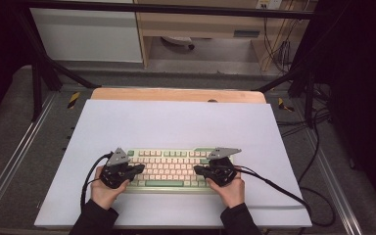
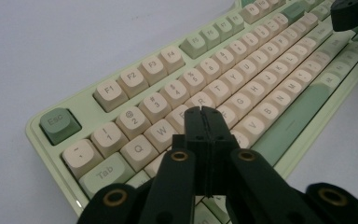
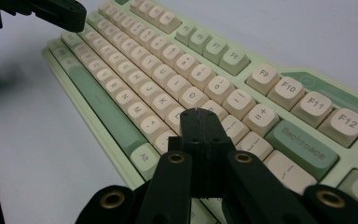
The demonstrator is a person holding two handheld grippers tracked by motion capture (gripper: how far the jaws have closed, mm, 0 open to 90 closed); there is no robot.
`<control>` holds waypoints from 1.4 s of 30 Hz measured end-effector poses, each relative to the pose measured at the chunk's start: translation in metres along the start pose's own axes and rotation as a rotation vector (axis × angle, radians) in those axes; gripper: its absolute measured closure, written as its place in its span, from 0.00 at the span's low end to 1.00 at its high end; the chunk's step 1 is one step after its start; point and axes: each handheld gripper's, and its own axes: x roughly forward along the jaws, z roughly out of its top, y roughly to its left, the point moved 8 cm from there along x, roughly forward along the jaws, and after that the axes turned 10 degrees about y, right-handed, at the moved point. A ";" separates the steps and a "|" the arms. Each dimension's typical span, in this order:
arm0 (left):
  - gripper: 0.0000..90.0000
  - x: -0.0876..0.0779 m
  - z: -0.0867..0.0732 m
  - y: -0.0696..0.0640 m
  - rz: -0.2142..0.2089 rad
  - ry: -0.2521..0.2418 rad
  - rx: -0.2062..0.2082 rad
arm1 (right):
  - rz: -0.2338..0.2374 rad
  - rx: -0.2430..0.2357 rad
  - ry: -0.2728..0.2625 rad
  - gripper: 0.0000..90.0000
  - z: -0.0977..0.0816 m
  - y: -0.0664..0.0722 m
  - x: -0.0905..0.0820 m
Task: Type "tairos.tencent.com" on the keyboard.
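Observation:
A pale green keyboard with cream and green keys lies on the white table top, near its front edge. My left gripper is shut, its tips over the keyboard's left end; in the left gripper view the joined jaws hover above the keys around E and R. My right gripper is shut too, over the right part of the keys; in the right gripper view its tips sit above the keys near L and P. Nothing is held between either pair of jaws. The keyboard runs away diagonally in both gripper views.
The white sheet covers a wooden table whose far edge shows at the back. Black cables trail from both grippers across the sheet. A metal frame and floor cables surround the table. The other gripper appears at the top left of the right gripper view.

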 end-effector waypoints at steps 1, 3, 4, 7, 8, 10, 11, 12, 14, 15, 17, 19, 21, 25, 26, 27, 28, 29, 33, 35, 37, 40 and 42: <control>1.00 0.000 0.001 0.000 0.000 -0.001 0.001 | 0.000 0.004 0.003 1.00 -0.001 0.000 -0.001; 1.00 0.000 0.003 -0.001 0.002 -0.002 0.003 | 0.001 0.005 0.000 1.00 -0.002 0.000 -0.003; 1.00 0.001 0.005 -0.001 0.002 -0.002 0.004 | -0.001 0.003 0.002 1.00 -0.003 0.000 -0.004; 1.00 0.001 0.009 -0.001 0.007 -0.004 0.003 | -0.004 0.003 0.001 1.00 -0.005 -0.001 -0.006; 1.00 0.002 0.010 -0.001 0.009 -0.005 0.004 | -0.003 0.002 0.000 1.00 -0.006 -0.002 -0.006; 1.00 0.003 0.013 -0.001 0.013 -0.005 0.007 | -0.005 0.008 0.000 1.00 -0.008 -0.003 -0.007; 1.00 0.004 0.015 -0.002 0.014 -0.005 0.009 | -0.006 0.006 -0.001 1.00 -0.009 -0.003 -0.007; 1.00 0.005 0.016 -0.002 0.015 -0.003 0.011 | -0.004 0.009 0.001 1.00 -0.010 -0.003 -0.007; 1.00 0.009 0.019 -0.003 0.019 0.001 0.016 | -0.004 0.006 0.002 1.00 -0.012 -0.004 -0.007; 1.00 0.011 0.020 -0.004 0.021 0.004 0.019 | -0.003 0.010 -0.001 1.00 -0.012 -0.004 -0.007; 1.00 0.015 0.022 -0.005 0.025 0.010 0.023 | -0.006 0.011 0.001 1.00 -0.014 -0.004 -0.007; 1.00 0.020 0.022 -0.006 0.024 0.014 0.021 | -0.009 0.009 0.007 1.00 -0.016 -0.005 -0.008; 1.00 0.024 0.023 -0.006 0.027 0.022 0.021 | -0.009 0.014 0.003 1.00 -0.016 -0.005 -0.009; 1.00 0.032 0.022 -0.007 0.031 0.034 0.028 | -0.008 0.018 -0.001 1.00 -0.017 -0.005 -0.010; 1.00 0.034 0.021 -0.007 0.034 0.035 0.030 | -0.010 0.015 -0.003 1.00 -0.017 -0.006 -0.010; 1.00 0.036 0.021 -0.007 0.035 0.036 0.031 | -0.008 0.017 -0.003 1.00 -0.018 -0.006 -0.009; 1.00 0.037 0.021 -0.007 0.035 0.038 0.030 | -0.009 0.016 -0.002 1.00 -0.018 -0.006 -0.009; 1.00 0.038 0.020 -0.007 0.034 0.039 0.029 | -0.009 0.016 -0.003 1.00 -0.018 -0.006 -0.009; 1.00 0.041 0.020 -0.006 0.037 0.040 0.025 | -0.008 0.016 -0.002 1.00 -0.018 -0.005 -0.009; 1.00 0.042 0.020 -0.006 0.034 0.038 0.024 | -0.007 0.014 -0.004 1.00 -0.018 -0.006 -0.010; 1.00 0.042 0.020 -0.007 0.033 0.038 0.029 | -0.006 0.018 -0.004 1.00 -0.018 -0.005 -0.010; 1.00 0.045 0.018 -0.008 0.039 0.050 0.040 | -0.004 0.018 0.000 1.00 -0.018 -0.005 -0.009; 1.00 0.046 0.018 -0.008 0.034 0.043 0.037 | -0.003 0.018 -0.002 1.00 -0.018 -0.005 -0.008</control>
